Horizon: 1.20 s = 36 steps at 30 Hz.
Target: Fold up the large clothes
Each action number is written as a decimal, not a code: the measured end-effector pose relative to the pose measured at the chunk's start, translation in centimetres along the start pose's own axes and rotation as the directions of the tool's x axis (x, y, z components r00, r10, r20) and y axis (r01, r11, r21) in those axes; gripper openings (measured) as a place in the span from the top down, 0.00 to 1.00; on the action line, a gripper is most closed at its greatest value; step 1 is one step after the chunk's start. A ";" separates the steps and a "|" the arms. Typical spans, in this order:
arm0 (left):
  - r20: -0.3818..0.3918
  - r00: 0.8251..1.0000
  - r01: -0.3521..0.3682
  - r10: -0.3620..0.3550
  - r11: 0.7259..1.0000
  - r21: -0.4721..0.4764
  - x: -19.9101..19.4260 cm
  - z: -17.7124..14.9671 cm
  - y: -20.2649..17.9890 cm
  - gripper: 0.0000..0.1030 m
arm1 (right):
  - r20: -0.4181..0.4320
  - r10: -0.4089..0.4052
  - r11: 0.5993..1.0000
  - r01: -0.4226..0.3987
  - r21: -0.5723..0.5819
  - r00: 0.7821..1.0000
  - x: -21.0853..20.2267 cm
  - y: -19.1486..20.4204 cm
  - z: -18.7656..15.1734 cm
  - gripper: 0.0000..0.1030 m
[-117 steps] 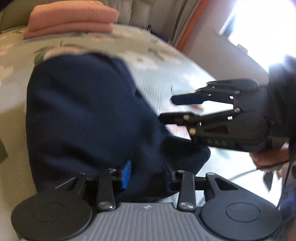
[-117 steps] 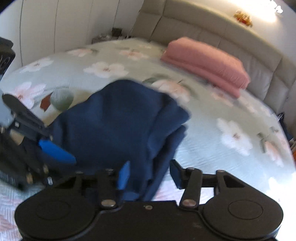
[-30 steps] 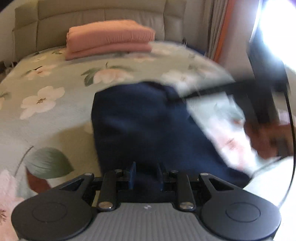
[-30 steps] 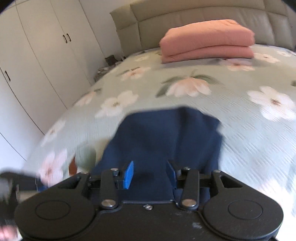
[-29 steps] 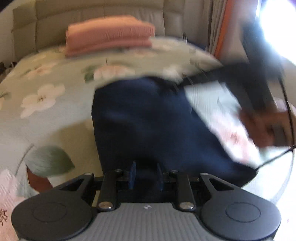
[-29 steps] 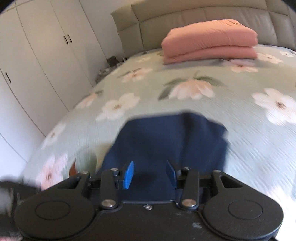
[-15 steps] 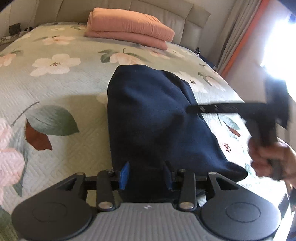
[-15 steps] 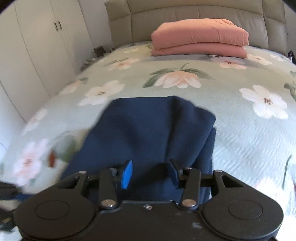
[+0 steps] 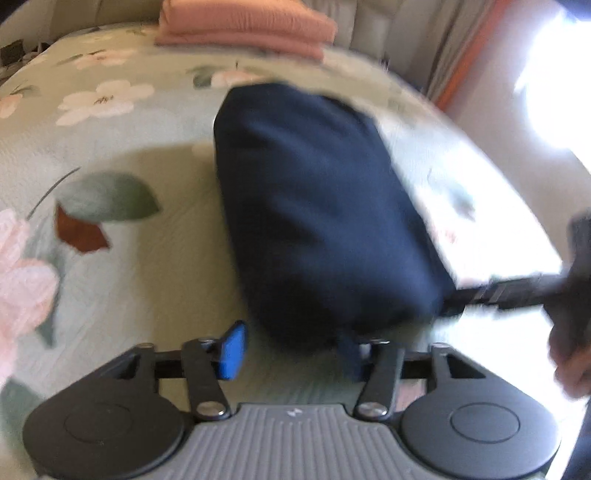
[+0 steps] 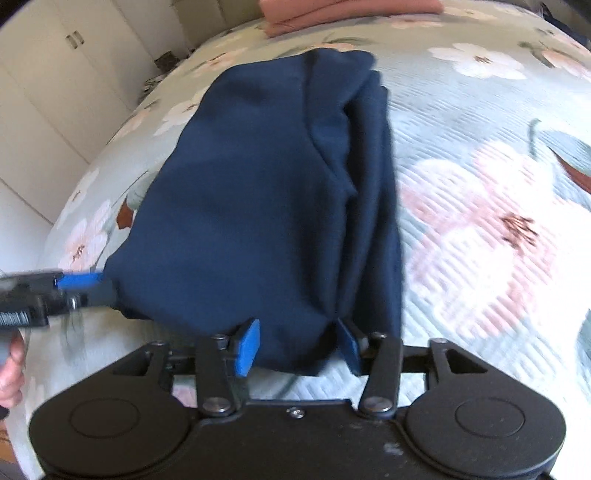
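Note:
A folded navy garment point(image 9: 317, 206) lies on the floral bedspread point(image 9: 110, 258). My left gripper point(image 9: 291, 354) is open, its blue pads either side of the garment's near edge, not clamping it. In the right wrist view the same garment point(image 10: 266, 192) shows layered folds on its right side. My right gripper point(image 10: 297, 347) is open around the garment's near edge. The left gripper point(image 10: 79, 286) appears there at the garment's left corner, and the right gripper point(image 9: 458, 299) appears in the left wrist view at the garment's right corner.
A folded pink blanket point(image 9: 243, 26) lies near the beige headboard. White wardrobe doors point(image 10: 48, 74) stand beyond the bed's left side. A curtain and a bright window point(image 9: 546, 74) are at the right. The bedspread also shows in the right wrist view point(image 10: 498, 221).
Both grippers have opened wider and drawn back to the garment's near edge. The garment now lies flat on the bed, let go. The right gripper dropped lower beside it.

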State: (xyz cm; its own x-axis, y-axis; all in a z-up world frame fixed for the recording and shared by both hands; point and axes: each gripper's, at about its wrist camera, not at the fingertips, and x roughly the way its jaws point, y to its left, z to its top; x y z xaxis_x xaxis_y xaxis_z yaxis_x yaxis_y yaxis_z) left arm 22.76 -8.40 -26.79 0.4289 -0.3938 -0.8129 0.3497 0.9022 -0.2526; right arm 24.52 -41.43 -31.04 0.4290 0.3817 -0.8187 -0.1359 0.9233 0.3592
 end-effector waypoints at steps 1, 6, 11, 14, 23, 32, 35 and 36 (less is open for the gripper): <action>-0.007 1.000 -0.004 0.005 1.000 0.014 -0.3 -0.3 0.1 0.57 | 0.010 0.001 1.000 -0.001 0.019 1.000 -0.6 -0.5 0.3 0.32; 0.061 0.995 0.077 -0.074 0.996 -0.047 -2.9 0.8 1.7 0.52 | 0.104 0.002 0.993 -0.014 0.116 0.995 -2.9 -2.8 3.2 0.22; 0.130 0.987 0.103 -0.094 0.993 -0.060 -3.9 4.4 2.5 0.33 | 0.135 -0.001 0.988 -0.020 0.150 0.991 -2.6 -4.1 6.0 0.17; 0.148 0.981 0.139 -0.125 0.987 -0.085 -3.2 6.6 3.0 0.18 | 0.134 0.002 0.987 -0.024 0.161 0.991 -1.5 -4.7 7.1 0.11; 0.054 0.989 0.144 -0.138 0.979 -0.142 2.3 11.0 3.4 0.18 | 0.133 0.052 0.984 -0.073 0.160 0.990 1.8 -4.0 9.0 0.07; -0.024 0.981 0.182 -0.193 0.954 -0.240 7.2 11.6 5.3 0.11 | 0.088 0.072 0.981 -0.086 0.176 0.994 4.9 -5.3 9.1 0.02; -0.024 0.981 0.181 -0.192 0.954 -0.240 7.8 11.6 5.4 0.07 | 0.072 0.110 0.971 -0.123 0.206 0.991 5.9 -5.9 9.0 0.01; -0.023 0.980 0.185 -0.196 0.952 -0.242 8.1 11.6 5.5 0.07 | 0.065 0.126 0.967 -0.137 0.216 0.990 6.2 -6.1 9.0 0.01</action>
State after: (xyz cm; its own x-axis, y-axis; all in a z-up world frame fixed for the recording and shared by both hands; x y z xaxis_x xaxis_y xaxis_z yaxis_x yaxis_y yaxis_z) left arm 37.83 -8.62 -28.64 0.3328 -0.5587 -0.7596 0.2103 0.8293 -0.5178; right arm 36.04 -45.03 -34.28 0.4655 0.4916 -0.7360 0.0025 0.8308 0.5565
